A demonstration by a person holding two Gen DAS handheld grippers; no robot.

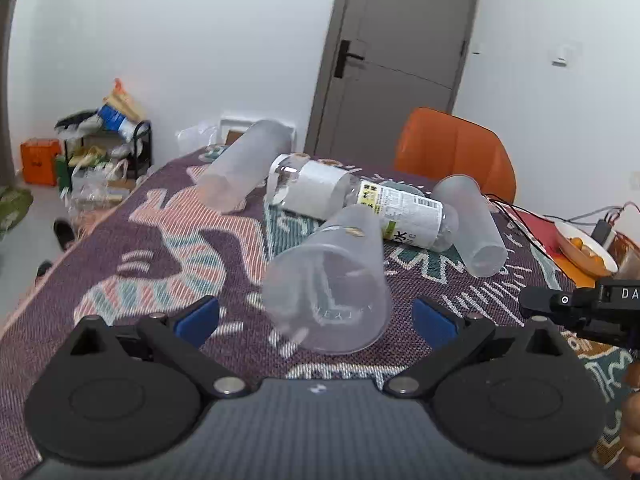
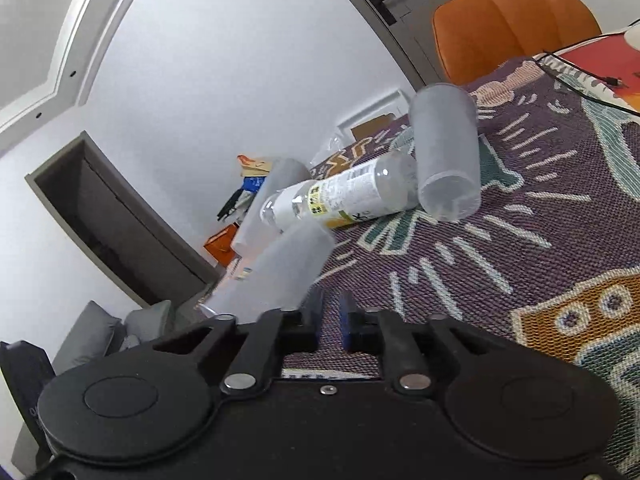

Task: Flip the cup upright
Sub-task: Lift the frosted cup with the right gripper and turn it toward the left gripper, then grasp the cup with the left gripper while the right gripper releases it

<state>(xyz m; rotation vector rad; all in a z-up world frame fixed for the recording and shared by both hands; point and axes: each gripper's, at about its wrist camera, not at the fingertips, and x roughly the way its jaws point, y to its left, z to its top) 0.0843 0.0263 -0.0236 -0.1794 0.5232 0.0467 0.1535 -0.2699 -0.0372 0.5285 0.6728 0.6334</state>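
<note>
A clear frosted plastic cup point(image 1: 332, 280) lies on its side on the patterned cloth, its open mouth towards my left gripper point(image 1: 316, 316). That gripper is open, its blue pads either side of the cup's rim and apart from it. The same cup point(image 2: 276, 276) lies left of my right gripper point(image 2: 329, 318), which is nearly shut with nothing between its pads. Two more frosted cups point(image 1: 472, 224) point(image 1: 244, 164) lie tipped further back.
A labelled plastic bottle point(image 1: 404, 208) and a clear jar point(image 1: 308, 184) lie behind the near cup. An orange chair point(image 1: 452, 152) stands at the far edge. A bowl of fruit point(image 1: 588, 248) and cables sit at the right. The right gripper's body point(image 1: 580, 308) is at the right.
</note>
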